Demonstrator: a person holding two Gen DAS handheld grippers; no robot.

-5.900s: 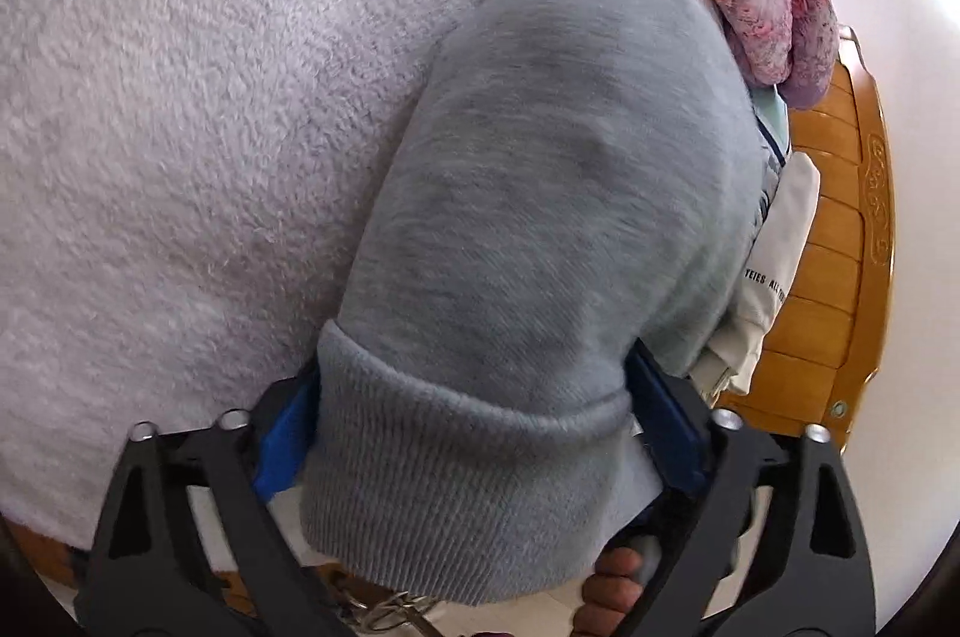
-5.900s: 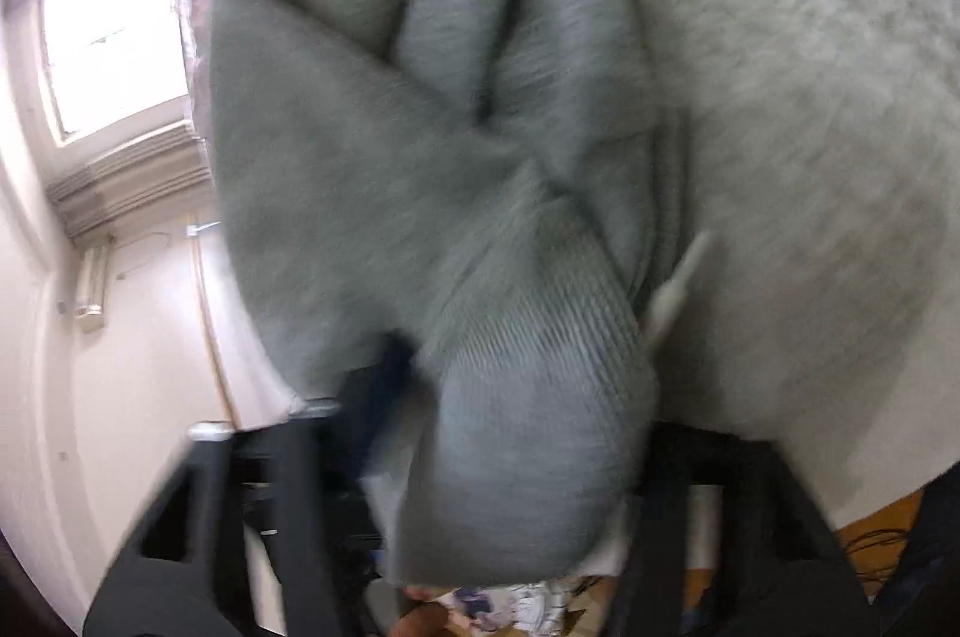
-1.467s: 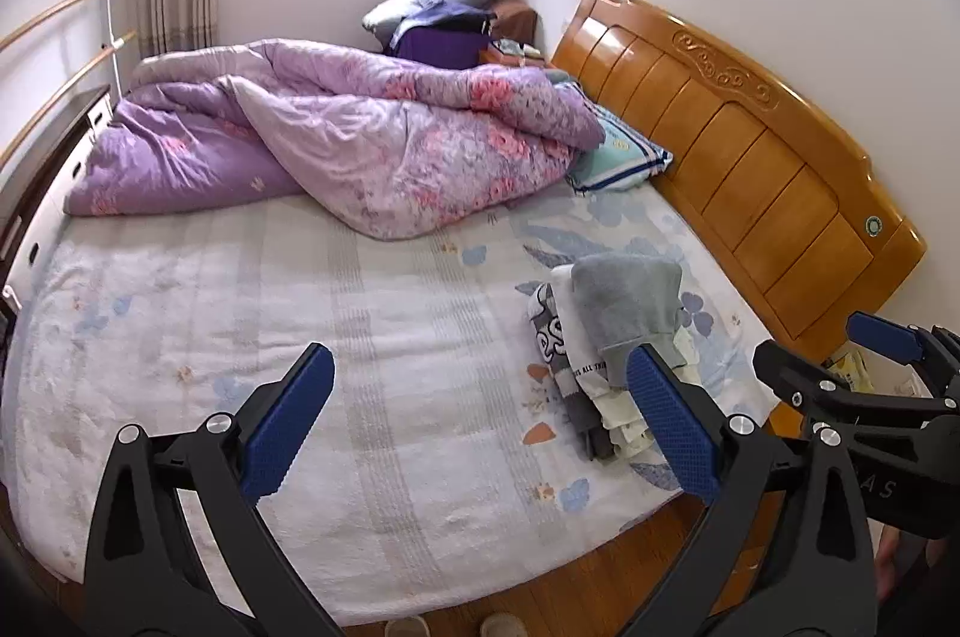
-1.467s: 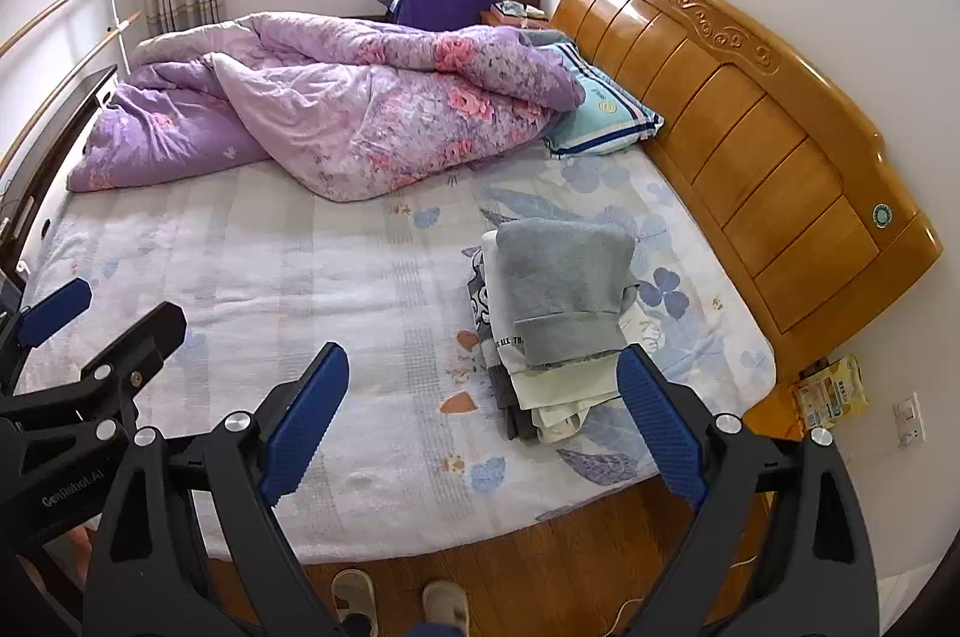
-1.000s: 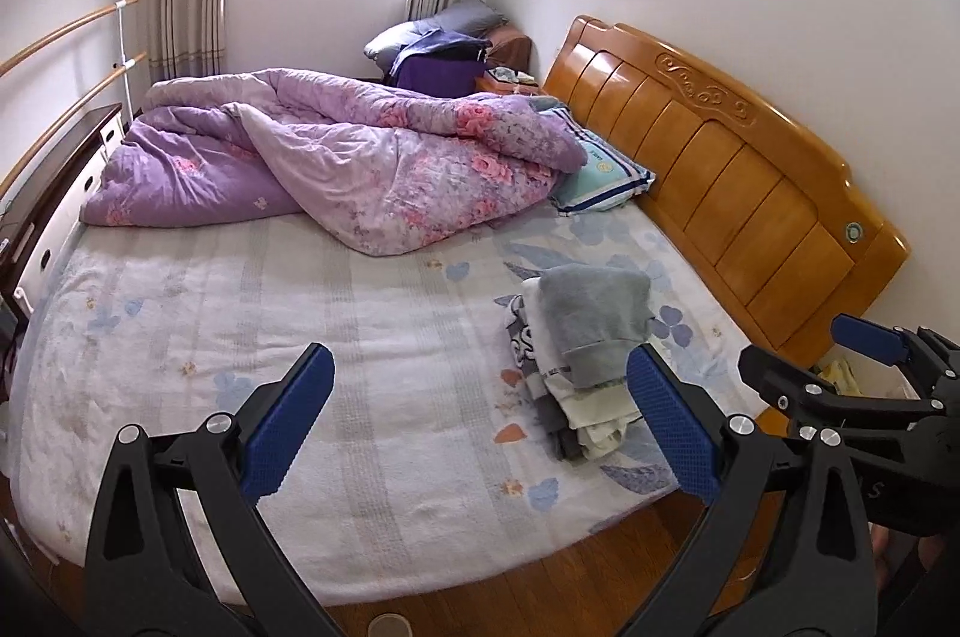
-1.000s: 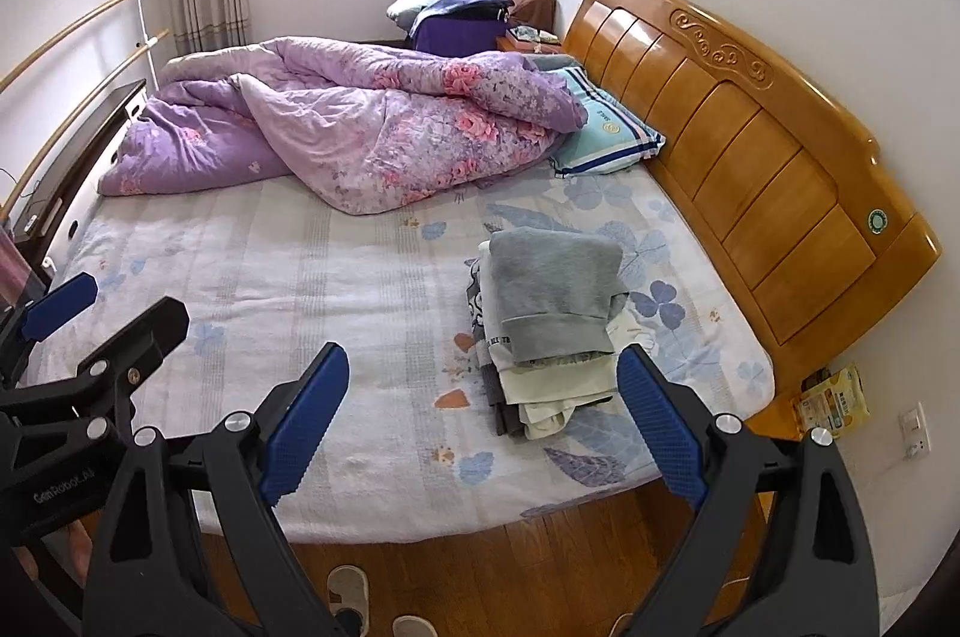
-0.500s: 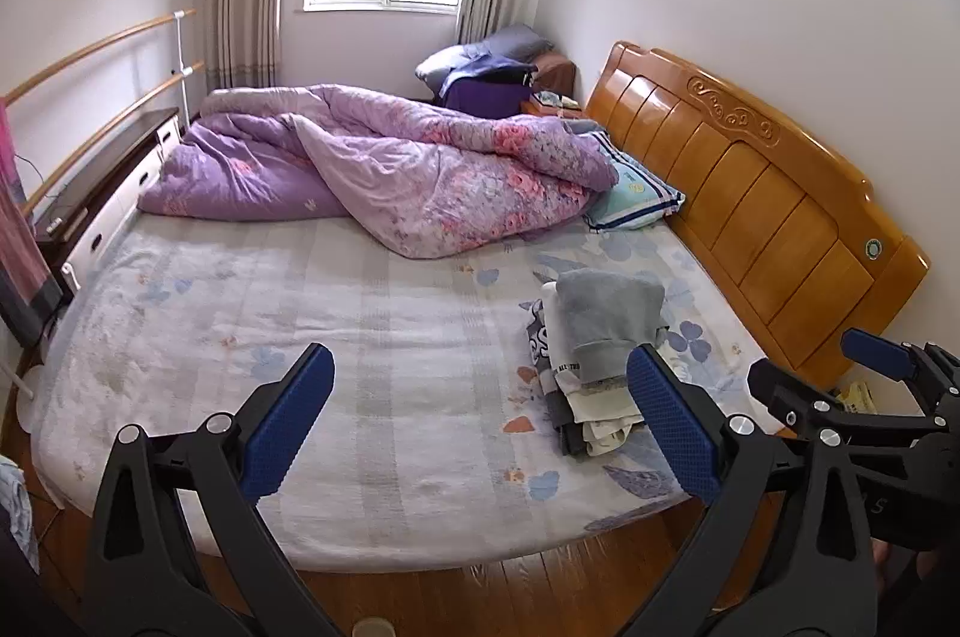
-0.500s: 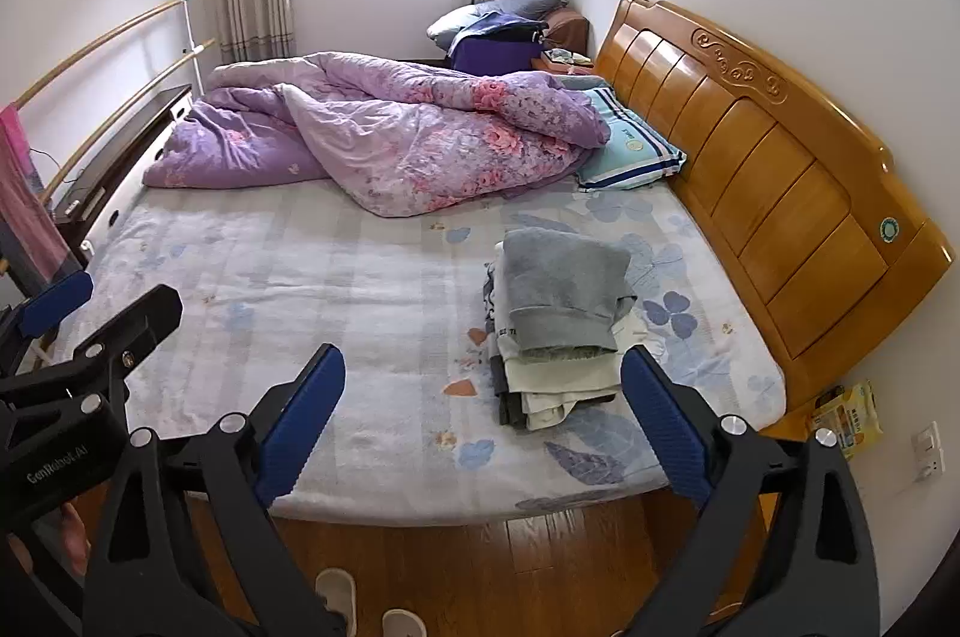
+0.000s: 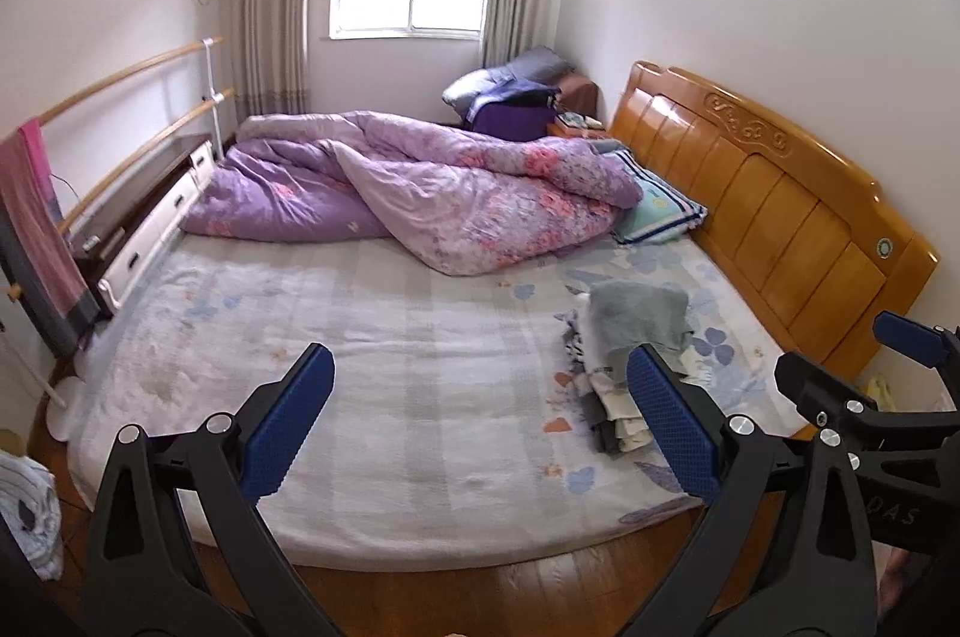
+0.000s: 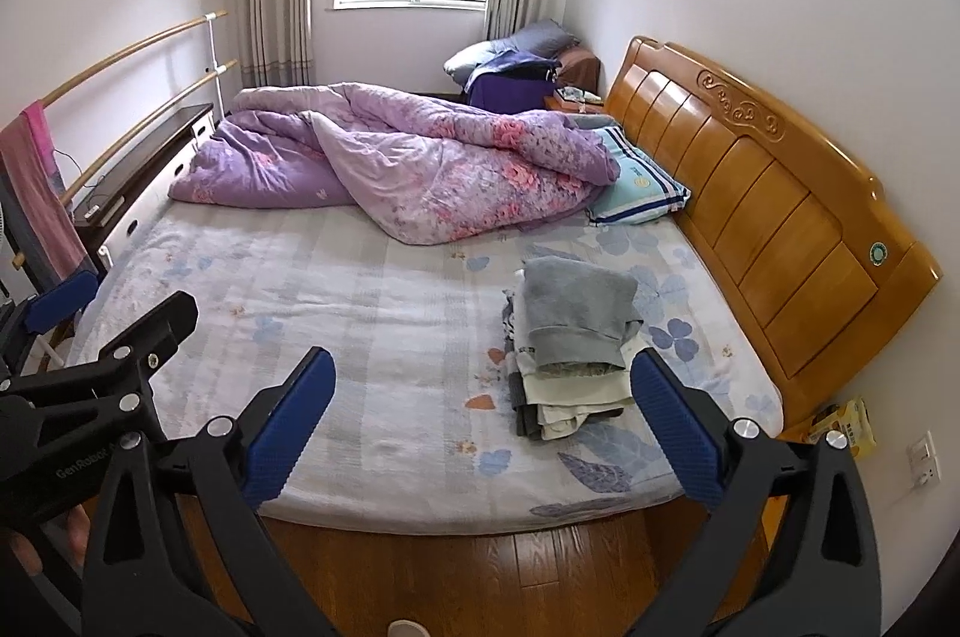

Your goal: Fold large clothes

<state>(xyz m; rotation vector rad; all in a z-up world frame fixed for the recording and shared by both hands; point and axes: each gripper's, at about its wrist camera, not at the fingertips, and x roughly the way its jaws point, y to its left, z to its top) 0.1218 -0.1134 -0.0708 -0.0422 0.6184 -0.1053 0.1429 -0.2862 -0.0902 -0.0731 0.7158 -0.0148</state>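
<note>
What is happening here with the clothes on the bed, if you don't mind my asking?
A person holds a two-finger gripper in each hand, standing back from the bed. A folded grey garment lies on top of a stack of folded clothes near the wooden headboard. The left gripper is open and empty. The right gripper is empty too, its jaws opening. A purple quilt lies bunched at the far side.

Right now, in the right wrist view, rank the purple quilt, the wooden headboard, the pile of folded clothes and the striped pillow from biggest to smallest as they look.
1. purple quilt and wooden headboard: both look large, too close to rank.
2. pile of folded clothes, though it lies nearer the camera.
3. striped pillow, partly under the quilt.
</note>
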